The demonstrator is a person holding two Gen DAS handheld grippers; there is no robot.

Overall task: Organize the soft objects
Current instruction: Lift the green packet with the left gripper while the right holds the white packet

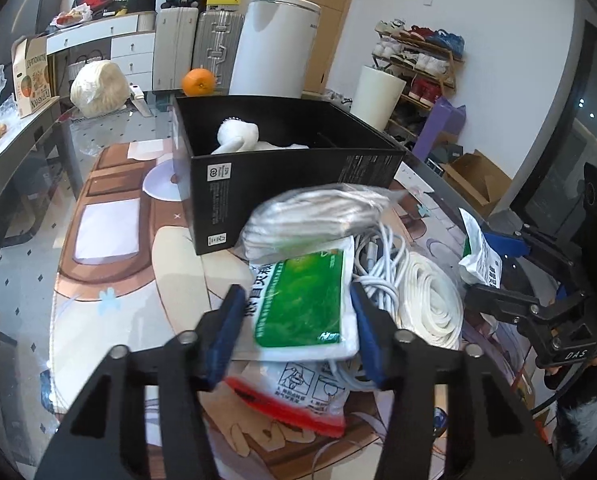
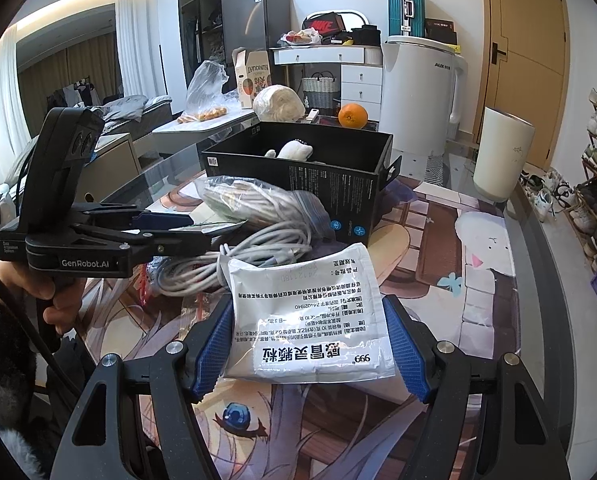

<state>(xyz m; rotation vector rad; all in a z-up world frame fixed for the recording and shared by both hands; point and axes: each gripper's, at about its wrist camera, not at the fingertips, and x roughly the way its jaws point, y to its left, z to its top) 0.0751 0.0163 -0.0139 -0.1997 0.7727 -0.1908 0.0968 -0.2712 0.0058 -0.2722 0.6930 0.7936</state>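
In the left wrist view my left gripper (image 1: 296, 294) is shut on a green-and-white sachet (image 1: 302, 304), held flat over a pile of soft things. Under it lie a zip bag with a red strip (image 1: 298, 396), white cable coils (image 1: 430, 300) and a clear bag of grey cord (image 1: 318, 212). My right gripper (image 2: 309, 306) is shut on a white printed sachet (image 2: 306, 320), with a pad on each side edge. Behind the pile stands an open black box (image 1: 290, 172) with a white soft item (image 1: 238, 136) inside. The left gripper (image 2: 206, 232) shows side-on at the left of the right wrist view.
An orange (image 1: 197, 82) sits beyond the box. A white cylinder bin (image 2: 502, 152) stands at the table's far right. A printed mat (image 2: 438, 240) covers the glass table; its right half is bare. A hand (image 2: 38, 284) holds the left gripper's handle.
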